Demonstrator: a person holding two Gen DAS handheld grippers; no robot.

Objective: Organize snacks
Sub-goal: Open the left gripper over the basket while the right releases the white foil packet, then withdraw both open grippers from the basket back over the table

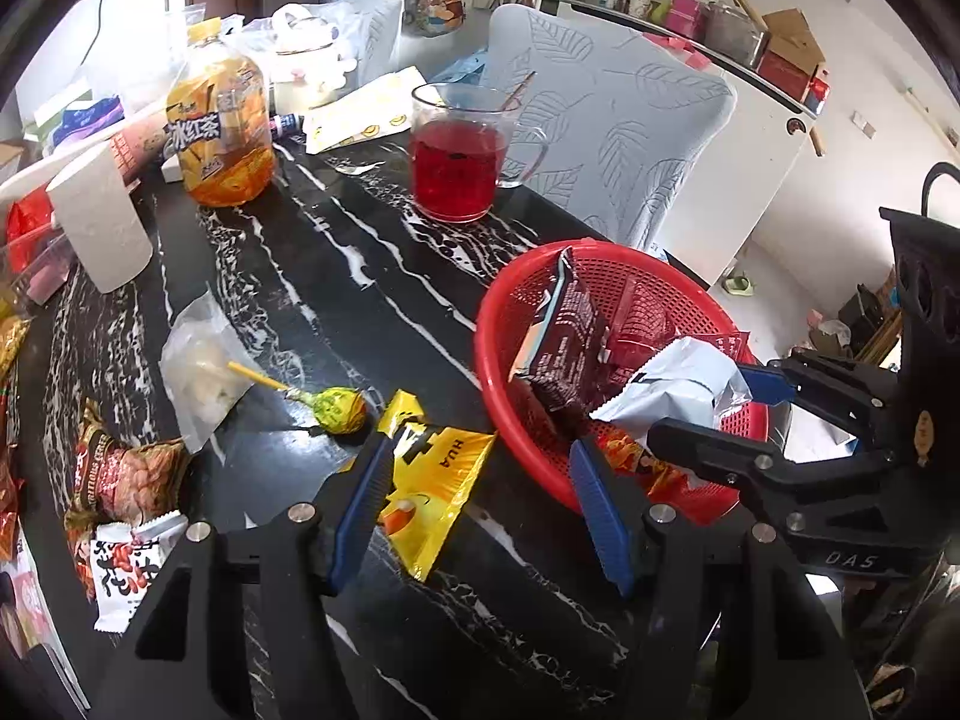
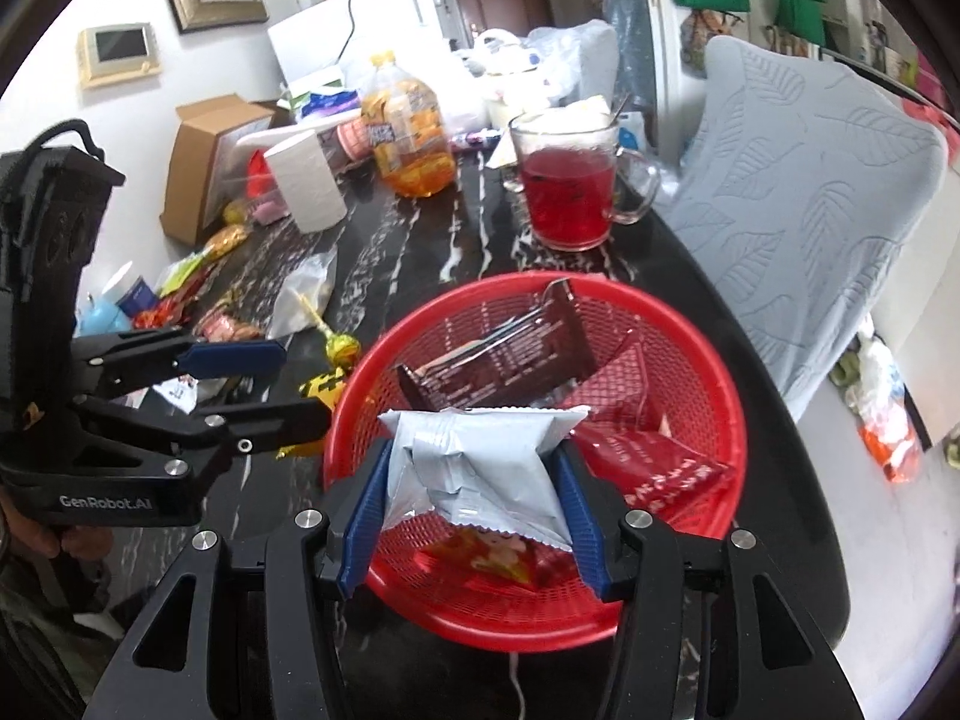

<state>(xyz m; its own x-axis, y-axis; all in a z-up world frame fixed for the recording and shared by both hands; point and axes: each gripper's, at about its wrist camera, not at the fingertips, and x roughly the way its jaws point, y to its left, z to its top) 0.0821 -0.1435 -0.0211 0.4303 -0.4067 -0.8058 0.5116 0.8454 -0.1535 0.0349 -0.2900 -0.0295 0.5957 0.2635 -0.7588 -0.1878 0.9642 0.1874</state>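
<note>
The right tool was clamped on a pale grey snack packet, both blue fingers pressed against its sides, holding it over the near part of a red mesh basket. Just beyond the tool, inside the basket, lay a dark brown packet and a red packet. The left tool hovered with its fingers spread apart over the dark marbled surface; a yellow sachet lay between them, against its left finger. Just ahead of that tool lay a lollipop, and farther ahead stood a glass mug of red drink.
</note>
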